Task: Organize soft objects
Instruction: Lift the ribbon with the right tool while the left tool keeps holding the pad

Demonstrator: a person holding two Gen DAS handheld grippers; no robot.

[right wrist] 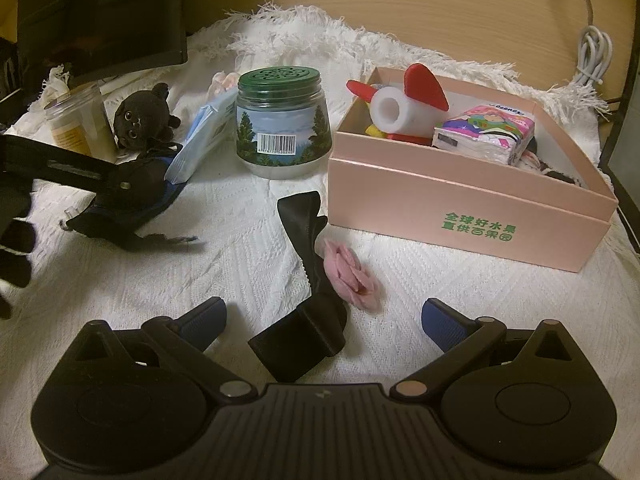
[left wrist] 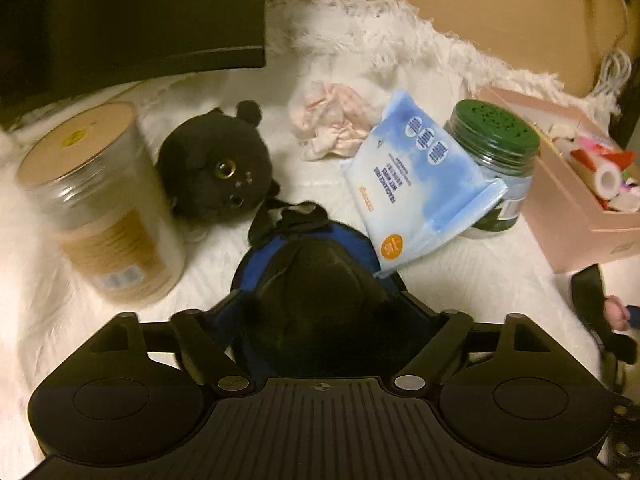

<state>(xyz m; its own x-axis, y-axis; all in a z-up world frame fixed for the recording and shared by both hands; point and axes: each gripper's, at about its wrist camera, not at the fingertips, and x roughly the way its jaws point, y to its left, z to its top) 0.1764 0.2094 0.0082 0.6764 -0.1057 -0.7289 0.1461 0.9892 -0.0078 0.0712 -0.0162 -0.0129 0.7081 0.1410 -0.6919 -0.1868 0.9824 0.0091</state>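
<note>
My left gripper [left wrist: 320, 312] is shut on a black and blue soft pouch [left wrist: 316, 280]; it also shows in the right wrist view [right wrist: 132, 196], held just above the white cloth. A black plush cat [left wrist: 218, 172] lies behind it. A blue wipes pack [left wrist: 416, 184] leans on a green-lidded jar [left wrist: 496, 152]. My right gripper [right wrist: 324, 320] is open, over a black ribbon with a pink fabric flower [right wrist: 348, 276]. The pink box [right wrist: 460, 208] holds a tissue pack [right wrist: 488, 132] and a red and white toy [right wrist: 400, 104].
A clear canister [left wrist: 100, 200] with a brown lid stands left of the plush cat. A crumpled pink cloth [left wrist: 332, 120] lies further back. A dark monitor [right wrist: 100, 12] stands at the back left. A white cable [right wrist: 592, 56] hangs at the back right.
</note>
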